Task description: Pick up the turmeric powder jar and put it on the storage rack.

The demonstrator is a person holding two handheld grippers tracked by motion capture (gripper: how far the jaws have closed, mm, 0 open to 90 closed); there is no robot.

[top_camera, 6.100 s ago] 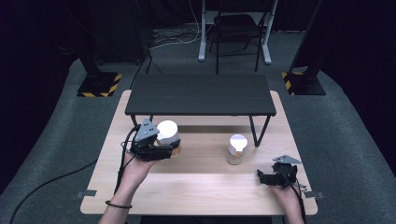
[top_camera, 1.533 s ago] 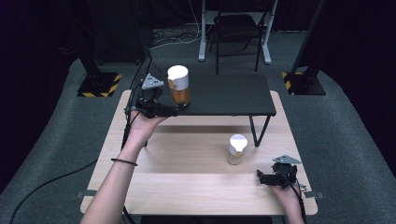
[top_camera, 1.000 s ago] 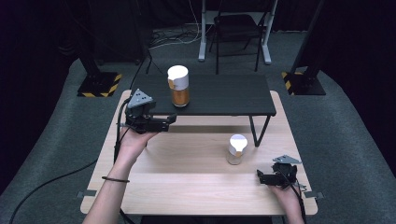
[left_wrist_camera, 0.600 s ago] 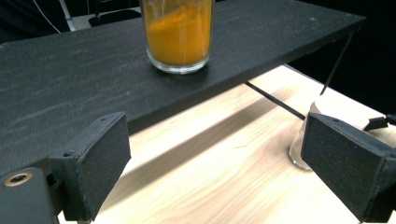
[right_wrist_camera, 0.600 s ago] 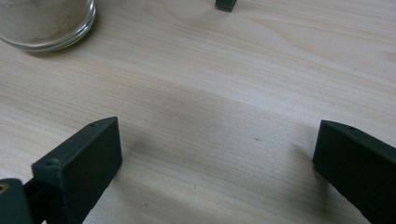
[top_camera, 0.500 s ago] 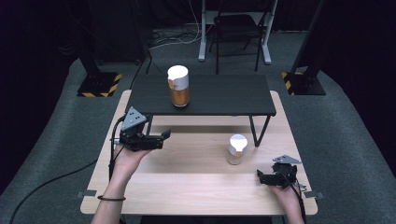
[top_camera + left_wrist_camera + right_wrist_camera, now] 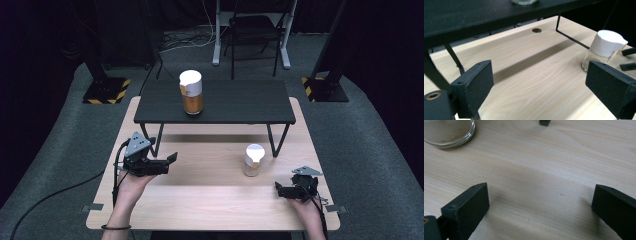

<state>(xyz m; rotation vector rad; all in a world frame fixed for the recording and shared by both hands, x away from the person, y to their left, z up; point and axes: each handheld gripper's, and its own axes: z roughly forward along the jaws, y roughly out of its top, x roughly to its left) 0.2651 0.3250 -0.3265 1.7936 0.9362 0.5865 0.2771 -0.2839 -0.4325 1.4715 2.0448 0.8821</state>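
A tall jar [image 7: 191, 92] with amber contents and a white lid stands upright on the low black shelf [image 7: 240, 102], left of its middle. A smaller glass jar [image 7: 253, 160] with a white lid stands on the wooden table [image 7: 210, 200] in front of the shelf's right leg. My left gripper [image 7: 169, 163] hovers over the table's left part, open and holding nothing. In the left gripper view the small jar [image 7: 605, 50] is ahead, beyond the right jaw. My right gripper [image 7: 278, 190] rests low at the front right, open, with the small jar's base [image 7: 447, 132] ahead to its left.
The shelf's thin metal legs [image 7: 274, 142] stand on the table. A round hole [image 7: 536, 30] lies in the tabletop under the shelf. Behind the table are a chair [image 7: 252, 30] and two stands with striped bases [image 7: 107, 90].
My left gripper carried the tall jar from the table up onto the shelf, let go of it, and drew back down toward the table's front left. The right gripper stayed still.
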